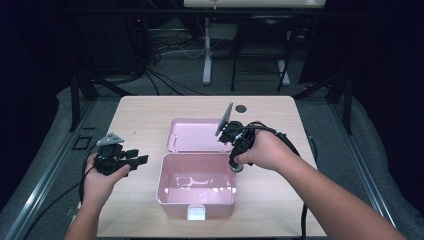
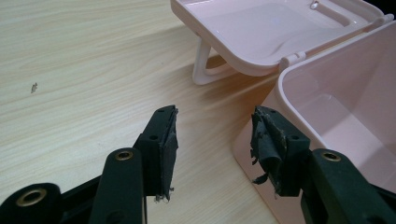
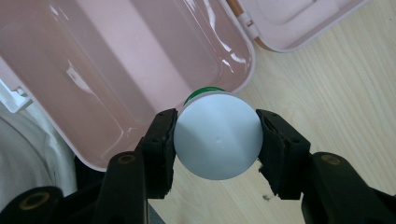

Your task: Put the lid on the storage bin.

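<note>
While the right gripper (image 3: 215, 140) is clamped on a grey-capped bottle (image 3: 217, 140) at centre frame, over the right rim of the pink box (image 3: 116, 60), the left gripper (image 2: 215, 140) is held wide and empty. If the round cap is gripped off-centre, the bottle could be squeezed out onto the table (image 3: 336, 93).

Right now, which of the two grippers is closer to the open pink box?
Right. The right gripper holds a white-capped container over the pink box, at its right rim. The left gripper sits open just beside its left wall.
</note>
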### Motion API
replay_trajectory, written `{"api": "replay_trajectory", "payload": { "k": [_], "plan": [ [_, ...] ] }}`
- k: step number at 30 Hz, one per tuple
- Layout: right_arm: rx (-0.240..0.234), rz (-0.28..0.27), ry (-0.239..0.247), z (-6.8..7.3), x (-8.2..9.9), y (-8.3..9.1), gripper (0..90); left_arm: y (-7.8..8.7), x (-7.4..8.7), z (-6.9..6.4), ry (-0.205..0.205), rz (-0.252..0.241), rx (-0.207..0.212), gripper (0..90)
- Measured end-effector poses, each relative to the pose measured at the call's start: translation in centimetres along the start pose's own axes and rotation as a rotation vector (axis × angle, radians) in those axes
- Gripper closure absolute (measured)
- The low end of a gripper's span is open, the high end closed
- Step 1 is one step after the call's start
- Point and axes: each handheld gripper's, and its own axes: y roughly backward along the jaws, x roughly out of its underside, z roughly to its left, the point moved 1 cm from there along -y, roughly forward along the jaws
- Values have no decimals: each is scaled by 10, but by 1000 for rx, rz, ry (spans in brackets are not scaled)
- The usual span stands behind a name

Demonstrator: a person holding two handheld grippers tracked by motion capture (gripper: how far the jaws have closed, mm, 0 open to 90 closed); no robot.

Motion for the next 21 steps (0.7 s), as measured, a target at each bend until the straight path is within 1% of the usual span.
{"api": "replay_trajectory", "payload": {
  "k": [5, 15, 20, 21],
  "plan": [
    [-6, 3, 36, 7, -5, -3, 503, 0, 0, 0, 3, -1, -2, 505],
    [-12, 6, 86, 17, -12, -9, 502, 0, 0, 0, 2, -1, -2, 505],
    [-4, 12, 131, 20, -15, -15, 503, -1, 0, 1, 2, -1, -2, 504],
    [-5, 16, 150, 22, -16, -18, 503, -1, 0, 1, 1, 0, -2, 504]
  ]
}}
